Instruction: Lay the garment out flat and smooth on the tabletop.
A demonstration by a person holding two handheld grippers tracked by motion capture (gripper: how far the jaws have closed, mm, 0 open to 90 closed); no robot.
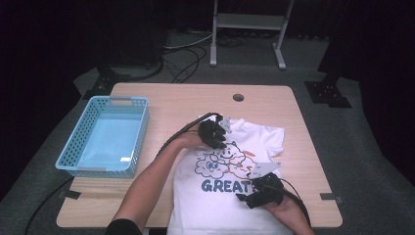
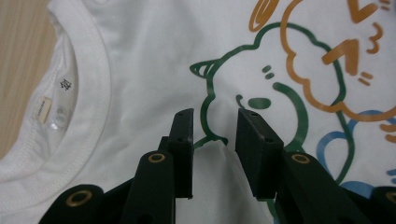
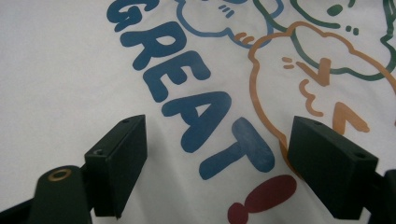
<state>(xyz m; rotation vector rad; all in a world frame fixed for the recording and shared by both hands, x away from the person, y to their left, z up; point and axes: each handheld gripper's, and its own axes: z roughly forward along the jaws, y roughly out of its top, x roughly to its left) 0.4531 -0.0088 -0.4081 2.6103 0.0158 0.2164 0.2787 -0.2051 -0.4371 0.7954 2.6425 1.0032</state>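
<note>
A white T-shirt [image 1: 230, 196] printed with cartoon figures and the word GREAT lies spread flat on the wooden surface [image 1: 171, 98], to the right of a blue basket [image 1: 78, 147]. The left claw [image 2: 214, 126] sits over the shirt's chest just below the collar, its jaws slightly apart with a small raised fold of cloth between them, not pinched. The right claw [image 3: 215, 149] hovers wide open over the lettering, gripping nothing.
</note>
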